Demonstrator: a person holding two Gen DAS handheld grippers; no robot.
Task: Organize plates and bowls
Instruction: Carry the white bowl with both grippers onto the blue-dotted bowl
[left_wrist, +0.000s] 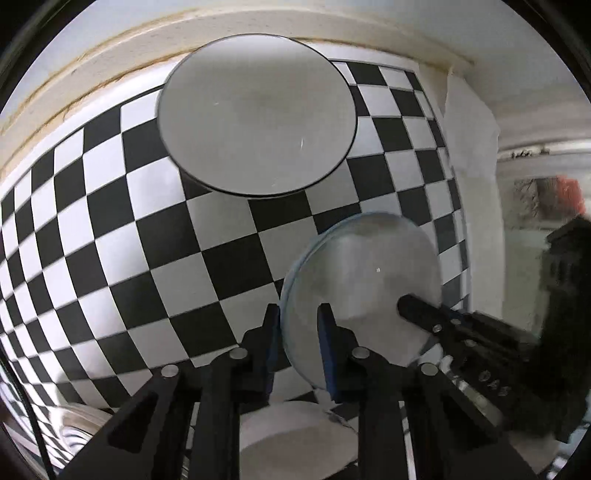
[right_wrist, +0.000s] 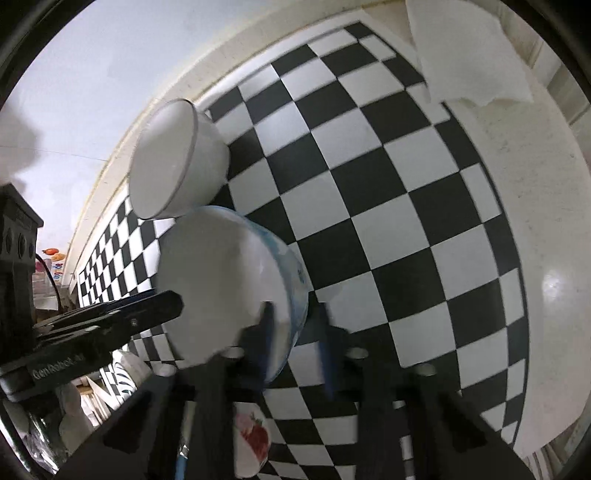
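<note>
Left gripper (left_wrist: 298, 330) and right gripper (right_wrist: 295, 332): both pinching the wall of the blue-rimmed bowl (left_wrist: 369, 273), one finger inside and one outside, at opposite sides of the rim. Tipped up on edge over the checkered cloth (left_wrist: 110, 229), mouth facing sideways toward the left gripper, base toward the right. Near a white bowl (left_wrist: 258, 129) further back.

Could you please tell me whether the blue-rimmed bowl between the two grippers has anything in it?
Empty, as far as shown: the blue-rimmed bowl shows only bare white interior in both wrist views. Both grippers straddle its rim.
</note>
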